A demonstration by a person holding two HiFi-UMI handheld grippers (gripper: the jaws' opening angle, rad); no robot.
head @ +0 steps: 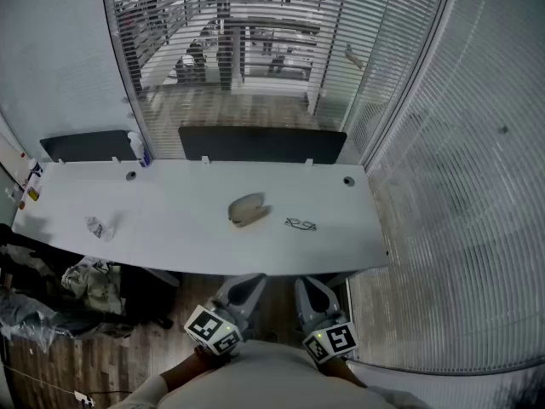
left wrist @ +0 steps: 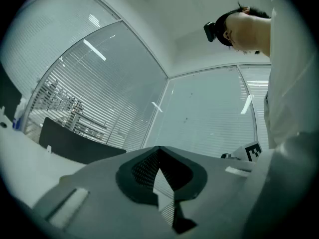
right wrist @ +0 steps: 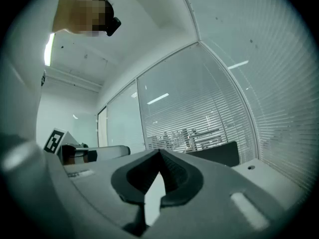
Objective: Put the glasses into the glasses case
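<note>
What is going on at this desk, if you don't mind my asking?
A person stands at the white desk holding the left tongs and right tongs low and near the body, both shut and empty. The glasses lie on the desk just right of the glasses case, neither touched yet.

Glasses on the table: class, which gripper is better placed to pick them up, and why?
Right, probably. The glasses lie right of the glasses case, almost straight ahead of the right gripper; the left gripper lines up with the case. Both are shut and empty.

Open tabletop on every side of glasses case and glasses
</note>
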